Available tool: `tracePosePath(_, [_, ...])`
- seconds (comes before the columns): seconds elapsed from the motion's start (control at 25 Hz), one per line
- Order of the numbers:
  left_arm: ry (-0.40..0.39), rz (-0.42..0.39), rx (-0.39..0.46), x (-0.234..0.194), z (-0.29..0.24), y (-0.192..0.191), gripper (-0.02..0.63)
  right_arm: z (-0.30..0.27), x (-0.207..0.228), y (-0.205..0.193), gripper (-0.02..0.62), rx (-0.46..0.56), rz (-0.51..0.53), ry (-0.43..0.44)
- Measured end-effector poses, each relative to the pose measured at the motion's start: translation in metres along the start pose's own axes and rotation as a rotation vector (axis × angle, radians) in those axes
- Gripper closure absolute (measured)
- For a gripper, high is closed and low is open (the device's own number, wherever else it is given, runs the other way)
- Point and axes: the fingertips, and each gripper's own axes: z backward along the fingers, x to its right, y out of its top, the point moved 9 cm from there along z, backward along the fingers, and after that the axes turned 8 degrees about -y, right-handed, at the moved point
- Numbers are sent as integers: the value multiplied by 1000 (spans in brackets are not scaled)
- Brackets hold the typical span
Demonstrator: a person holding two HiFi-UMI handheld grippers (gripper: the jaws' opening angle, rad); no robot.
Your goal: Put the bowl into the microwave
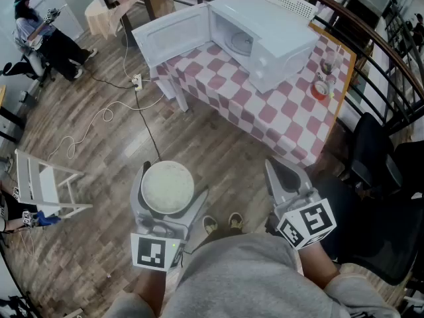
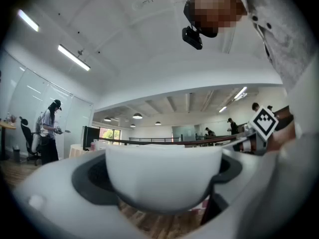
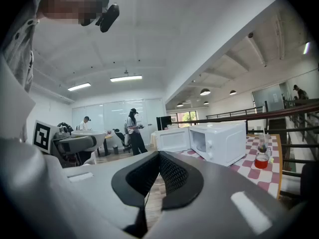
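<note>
While the bowl (image 1: 167, 186) rides in the left tongs (image 1: 169, 192), the task is in its carrying step. The bowl is off any surface, over the wooden floor (image 1: 99, 144) and well short of the worktop's near edge. The left tongs stand wide and clamp the white bowl by its sides, with the rim level and the mouth up. From above the inside looks pale; whether anything is in it I cannot tell. The right tongs (image 1: 277, 169) are together with nothing between them, held beside the person's body and apart from the bowl.

Ahead, the microwave (image 1: 271, 35) stands on the checked worktop (image 1: 265, 118) toward its far side. Its door (image 1: 173, 35) is already swung fully open, out past the worktop's edge, and the cavity with its turntable (image 1: 242, 43) faces this way. So no door-opening appears to be needed first.

The next move, as I judge it, is to walk up to the worktop. The bowl then has to come up to the height of the opening, kept level, and go in past the door onto the turntable. The tongs are broad, so the entry likely needs care not to knock the frame. A glass of red drink (image 1: 320, 88) stands by the worktop's other edge, well clear of that path.
</note>
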Motion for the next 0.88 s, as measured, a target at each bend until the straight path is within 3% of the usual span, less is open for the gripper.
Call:
tracePosePath(0.16, [3,7,-39,-10,9,-5,74,-6,-8,-2,600,-7,7,0])
tracePosePath(0.88, [-14,2,45,-29,25,6,74,-11,-33,1,600,-3,-21,-2])
